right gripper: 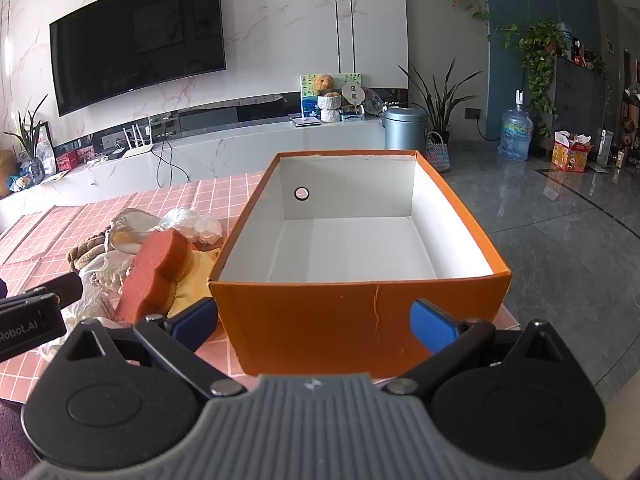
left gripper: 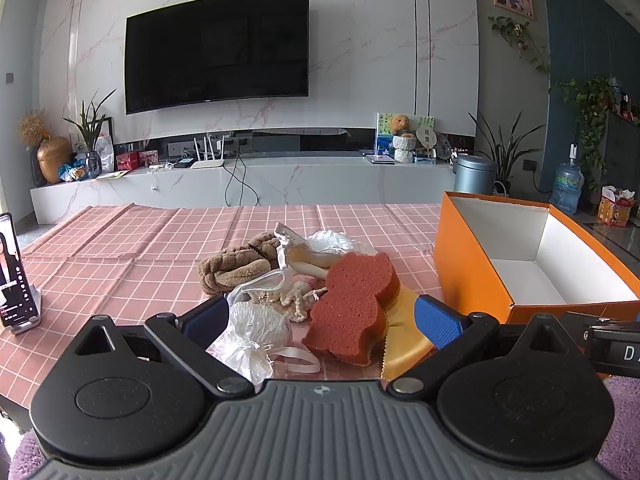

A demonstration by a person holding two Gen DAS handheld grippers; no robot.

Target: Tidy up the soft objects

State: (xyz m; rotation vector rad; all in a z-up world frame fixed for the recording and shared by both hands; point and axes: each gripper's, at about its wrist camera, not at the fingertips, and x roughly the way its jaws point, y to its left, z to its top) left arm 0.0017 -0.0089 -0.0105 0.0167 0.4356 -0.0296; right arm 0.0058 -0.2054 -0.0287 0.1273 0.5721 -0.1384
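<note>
A heap of soft things lies on the pink checked tablecloth (left gripper: 120, 240): a red-brown sponge (left gripper: 352, 304) on a yellow cloth (left gripper: 404, 340), a brown plush band (left gripper: 236, 268), cream knitted cord (left gripper: 298, 298), white mesh bags (left gripper: 256, 332). My left gripper (left gripper: 324, 316) is open, low at the heap's near edge, its blue pads either side of the sponge and a mesh bag. An empty orange box (right gripper: 360, 312) with white inside stands right of the heap. My right gripper (right gripper: 316, 320) is open and empty, just before the box's near wall. The sponge (right gripper: 156, 276) shows there too.
A phone on a stand (left gripper: 12, 272) sits at the table's left edge. The right gripper's body (left gripper: 612, 344) shows at the right of the left wrist view. Beyond the table are a TV wall and cabinet. Grey tiled floor (right gripper: 560, 220) lies right of the box.
</note>
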